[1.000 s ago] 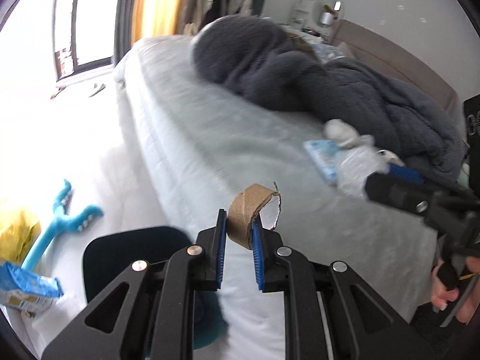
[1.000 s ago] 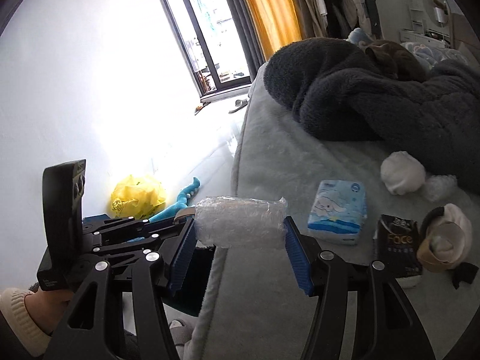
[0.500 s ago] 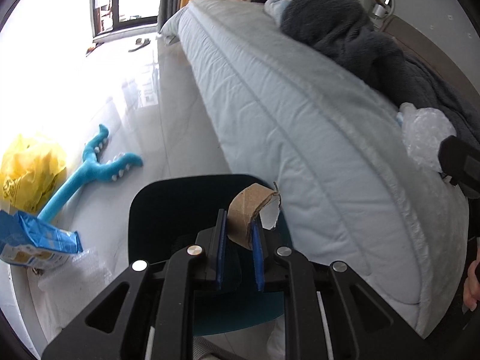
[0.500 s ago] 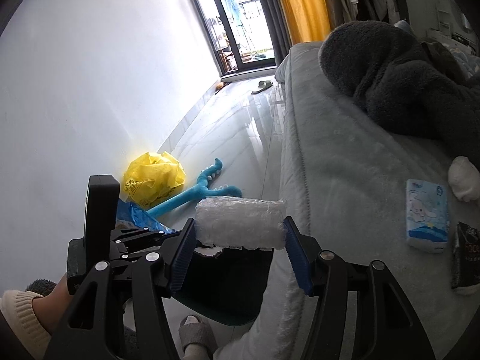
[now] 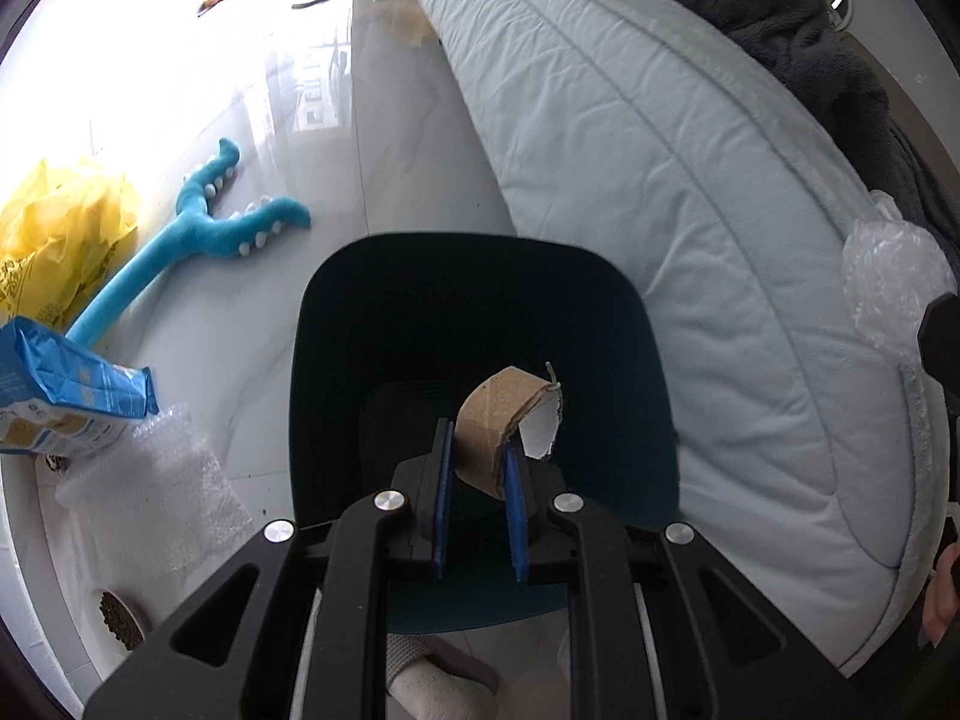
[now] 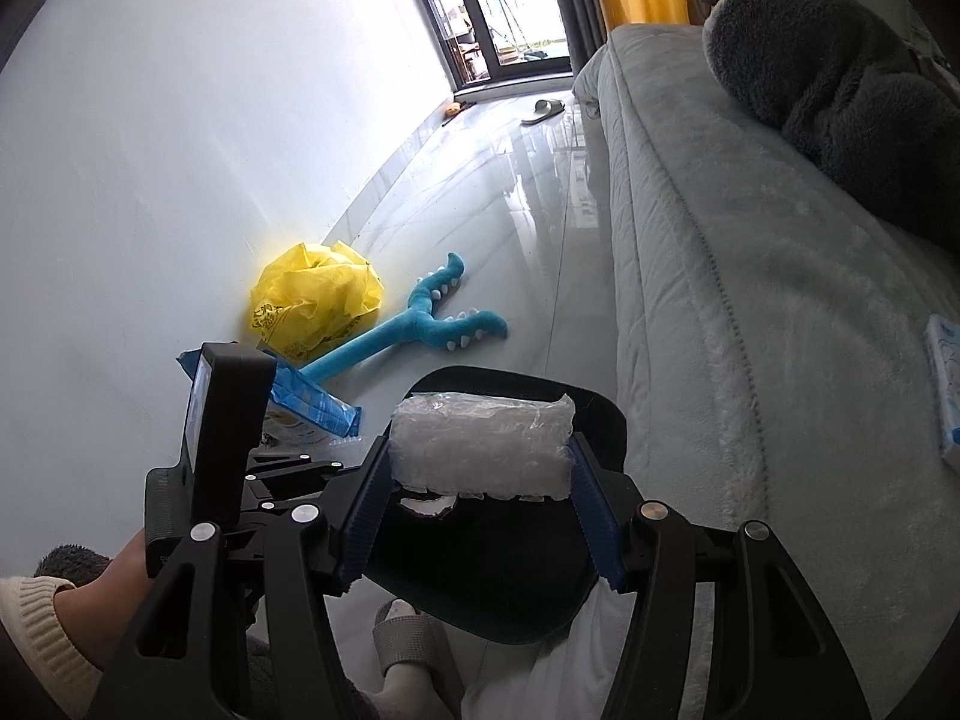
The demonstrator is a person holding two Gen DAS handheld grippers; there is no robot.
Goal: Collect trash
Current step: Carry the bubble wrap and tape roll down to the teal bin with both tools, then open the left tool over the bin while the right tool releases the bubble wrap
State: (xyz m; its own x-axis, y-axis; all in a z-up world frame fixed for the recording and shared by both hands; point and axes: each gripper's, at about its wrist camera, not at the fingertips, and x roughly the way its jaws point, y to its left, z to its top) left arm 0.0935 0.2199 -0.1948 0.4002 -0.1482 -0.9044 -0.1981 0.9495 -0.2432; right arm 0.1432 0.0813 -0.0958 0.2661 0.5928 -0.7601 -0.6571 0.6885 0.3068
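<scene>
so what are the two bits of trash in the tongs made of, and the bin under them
Left tongs: cardboard tube, matte brown, torn ragged edge, white inside.
Right tongs: bubble wrap wad, clear plastic with a blistered, shiny surface.
Bin: probably plastic, dark teal, with a smooth rounded rim; the black inside could be a liner.

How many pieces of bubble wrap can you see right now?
2: one bubble wrap wad clamped in the right tool over the dark bin, and one bubble wrap sheet on the floor beside the blue bag. More may be hidden.

One cardboard roll [image 5: 492, 429]; one bin [image 5: 480, 324]
</scene>
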